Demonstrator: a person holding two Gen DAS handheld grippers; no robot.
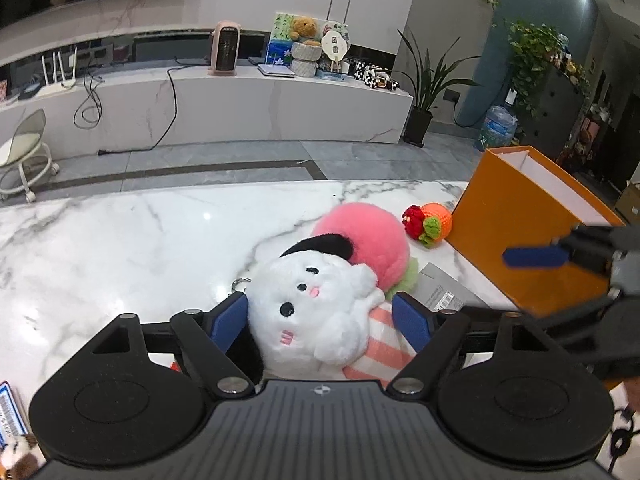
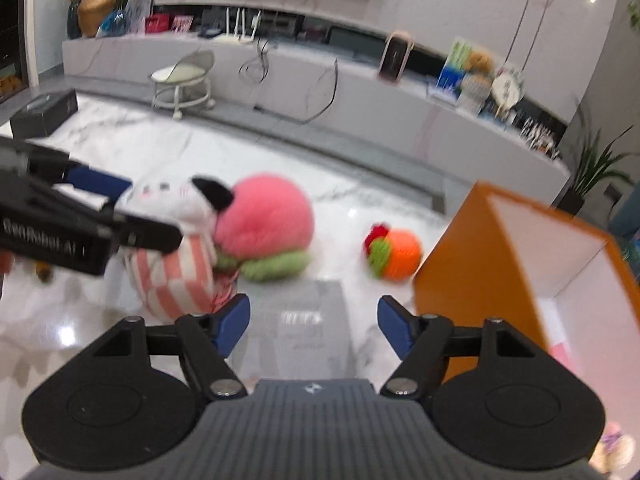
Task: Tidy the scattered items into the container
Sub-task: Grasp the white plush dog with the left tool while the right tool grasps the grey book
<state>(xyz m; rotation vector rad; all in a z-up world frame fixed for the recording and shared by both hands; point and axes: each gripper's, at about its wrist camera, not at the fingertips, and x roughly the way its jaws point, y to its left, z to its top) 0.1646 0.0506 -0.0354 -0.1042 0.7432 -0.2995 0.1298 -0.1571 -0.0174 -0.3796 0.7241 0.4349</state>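
A white plush cat in a pink striped shirt lies on the marble table. My left gripper is open, its blue pads on either side of the cat's head. A pink peach plush lies just behind the cat. A small orange crochet toy sits beside the orange box, which stands open at the right. My right gripper is open and empty above a grey flat packet. In the right wrist view the cat, peach, crochet toy and box also show.
A black box lies at the table's far left corner. A blue-edged card and a brown furry item lie at the near left edge. Beyond the table are a floor, a small stool and a long white cabinet.
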